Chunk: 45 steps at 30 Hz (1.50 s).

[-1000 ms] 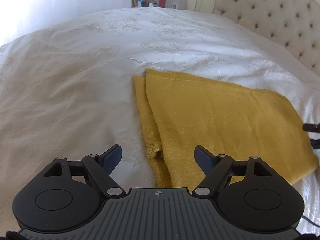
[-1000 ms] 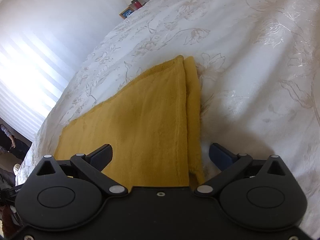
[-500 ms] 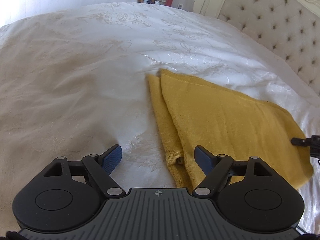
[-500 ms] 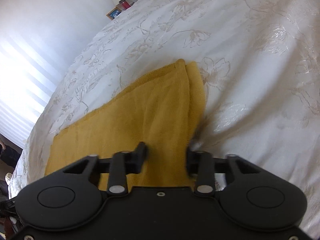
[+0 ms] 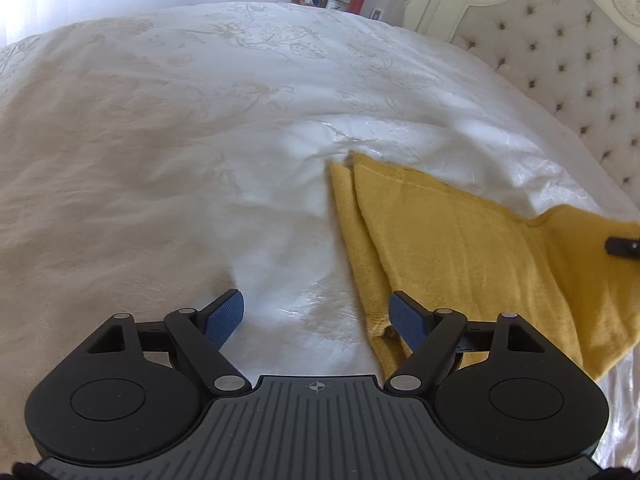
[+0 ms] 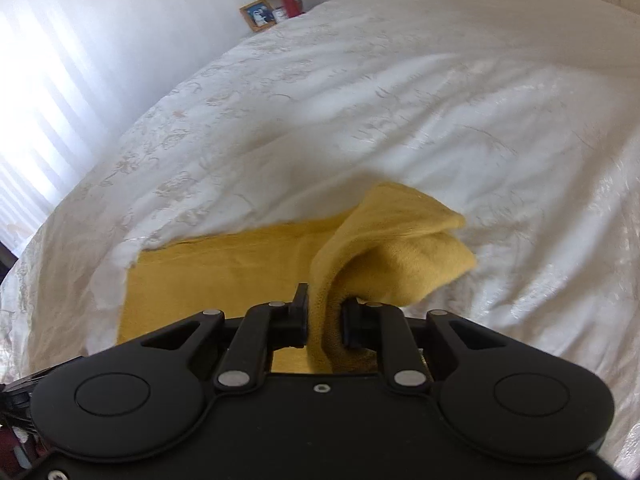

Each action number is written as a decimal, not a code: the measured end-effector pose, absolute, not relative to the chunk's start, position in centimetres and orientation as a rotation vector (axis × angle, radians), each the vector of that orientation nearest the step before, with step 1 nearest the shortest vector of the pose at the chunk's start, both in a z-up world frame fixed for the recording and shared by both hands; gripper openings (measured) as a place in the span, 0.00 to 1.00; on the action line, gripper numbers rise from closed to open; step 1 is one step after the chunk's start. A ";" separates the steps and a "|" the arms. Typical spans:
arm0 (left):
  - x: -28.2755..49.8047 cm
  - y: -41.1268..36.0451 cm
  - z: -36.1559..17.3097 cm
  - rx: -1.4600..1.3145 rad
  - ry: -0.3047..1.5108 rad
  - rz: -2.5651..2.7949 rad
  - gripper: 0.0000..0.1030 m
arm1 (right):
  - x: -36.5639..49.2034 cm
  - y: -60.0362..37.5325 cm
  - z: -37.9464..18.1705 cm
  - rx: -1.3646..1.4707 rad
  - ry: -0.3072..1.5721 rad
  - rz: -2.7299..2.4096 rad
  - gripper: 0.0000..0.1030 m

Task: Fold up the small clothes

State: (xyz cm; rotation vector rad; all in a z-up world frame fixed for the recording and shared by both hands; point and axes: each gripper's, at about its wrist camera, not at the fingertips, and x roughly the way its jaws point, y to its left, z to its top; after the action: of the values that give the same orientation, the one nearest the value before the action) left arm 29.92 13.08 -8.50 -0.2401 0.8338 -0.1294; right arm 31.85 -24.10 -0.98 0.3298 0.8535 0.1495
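Note:
A folded mustard-yellow cloth (image 5: 460,248) lies on the white bedspread (image 5: 180,152). My left gripper (image 5: 316,316) is open and empty, low over the bedspread, with its right finger at the cloth's near left corner. My right gripper (image 6: 324,316) is shut on one end of the cloth (image 6: 392,248) and lifts it, so that end curls up and over the flat part. In the left wrist view the raised end stands up at the right edge, with the right gripper's tip (image 5: 624,246) on it.
A tufted cream headboard (image 5: 560,60) stands at the right. A nightstand with a framed photo (image 6: 258,14), a lamp and a red container (image 6: 292,4) is beyond the bed. Bright window blinds (image 6: 32,128) are at the left.
My right gripper has closed on the cloth's end and lifted it off the bed, folding it toward the other end. My left gripper stayed open and shifted left of the cloth.

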 end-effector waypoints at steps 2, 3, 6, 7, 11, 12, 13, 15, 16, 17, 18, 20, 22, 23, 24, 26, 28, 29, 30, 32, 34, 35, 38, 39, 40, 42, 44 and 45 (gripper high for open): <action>30.0 13.7 -8.3 -0.260 0.833 -0.124 0.77 | 32.2 -21.6 0.3 0.314 0.844 0.189 0.24; 29.9 14.0 -8.2 -0.266 0.829 -0.119 0.77 | 32.6 -20.0 0.7 0.314 0.846 0.211 0.24; 29.9 14.9 -7.8 -0.277 0.815 -0.099 0.77 | 33.3 -15.4 0.5 0.289 0.865 0.275 0.23; 30.0 15.2 -7.7 -0.282 0.811 -0.092 0.77 | 33.5 -14.0 0.2 0.279 0.873 0.295 0.23; 30.0 16.1 -7.6 -0.306 0.805 -0.073 0.77 | 34.3 -8.2 -2.1 0.235 0.907 0.354 0.22; 30.1 16.3 -7.6 -0.312 0.804 -0.069 0.77 | 34.4 -6.7 -2.8 0.210 0.915 0.359 0.22; 30.2 16.5 -7.6 -0.315 0.804 -0.066 0.77 | 34.5 -5.6 -3.4 0.192 0.925 0.362 0.22; 30.3 16.7 -7.7 -0.325 0.805 -0.060 0.77 | 34.5 -3.9 -4.6 0.171 0.941 0.364 0.22; 30.4 16.8 -7.7 -0.329 0.806 -0.058 0.77 | 34.5 -3.2 -5.1 0.166 0.942 0.363 0.22; 30.5 17.0 -7.8 -0.334 0.807 -0.057 0.77 | 34.5 -2.8 -5.4 0.157 0.939 0.361 0.22; 30.5 17.0 -7.8 -0.337 0.807 -0.055 0.77 | 34.4 -2.3 -5.7 0.143 0.933 0.353 0.22; 30.5 17.1 -7.8 -0.340 0.805 -0.051 0.77 | 34.3 -1.8 -6.1 0.143 0.925 0.358 0.28; 30.4 17.1 -7.7 -0.343 0.802 -0.046 0.77 | 33.8 -1.6 -5.9 0.190 0.908 0.406 0.32; 30.5 17.2 -7.7 -0.345 0.801 -0.046 0.77 | 33.7 -1.7 -5.9 0.216 0.897 0.437 0.32; 30.5 17.3 -7.7 -0.345 0.801 -0.044 0.77 | 33.6 -1.6 -5.6 0.238 0.882 0.467 0.32; 30.5 17.2 -7.8 -0.343 0.799 -0.042 0.77 | 33.2 -1.6 -4.9 0.261 0.848 0.513 0.32; 30.6 17.3 -7.8 -0.344 0.800 -0.051 0.77 | 32.9 -2.0 -4.1 0.258 0.817 0.514 0.32; 30.6 17.2 -7.8 -0.345 0.801 -0.058 0.77 | 32.8 -2.4 -3.8 0.249 0.804 0.505 0.38; 30.5 17.1 -7.8 -0.344 0.800 -0.066 0.77 | 32.7 -2.9 -3.4 0.233 0.787 0.489 0.40; 30.4 16.8 -7.8 -0.341 0.799 -0.085 0.77 | 32.6 -3.9 -3.0 0.212 0.765 0.451 0.41; 30.4 16.2 -7.9 -0.336 0.801 -0.107 0.77 | 32.4 -5.3 -3.0 0.205 0.768 0.417 0.41; 30.4 15.9 -7.9 -0.333 0.801 -0.119 0.77 | 32.1 -5.8 -3.3 0.196 0.773 0.400 0.41; 30.2 15.1 -8.1 -0.327 0.804 -0.149 0.77 | 30.8 -6.5 -4.7 0.143 0.801 0.371 0.41; 30.2 14.8 -8.2 -0.327 0.806 -0.163 0.77 | 30.1 -6.4 -5.5 0.113 0.818 0.369 0.41; 30.2 14.6 -8.3 -0.328 0.812 -0.178 0.77 | 29.4 -6.3 -6.3 0.087 0.836 0.372 0.41; 30.2 14.2 -8.7 -0.342 0.832 -0.211 0.77 | 27.8 -5.9 -7.9 0.050 0.877 0.395 0.44; 30.4 14.0 -9.3 -0.360 0.858 -0.241 0.77 | 26.1 -5.8 -8.6 0.033 0.868 0.421 0.54; 30.3 13.9 -9.5 -0.370 0.865 -0.250 0.77 | 25.4 -5.8 -8.6 0.029 0.857 0.434 0.56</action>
State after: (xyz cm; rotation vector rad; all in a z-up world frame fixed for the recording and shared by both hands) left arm 30.29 13.87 -9.47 -0.3700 0.8646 -0.2502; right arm 25.39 -5.85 -8.57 0.0292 0.8566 0.4337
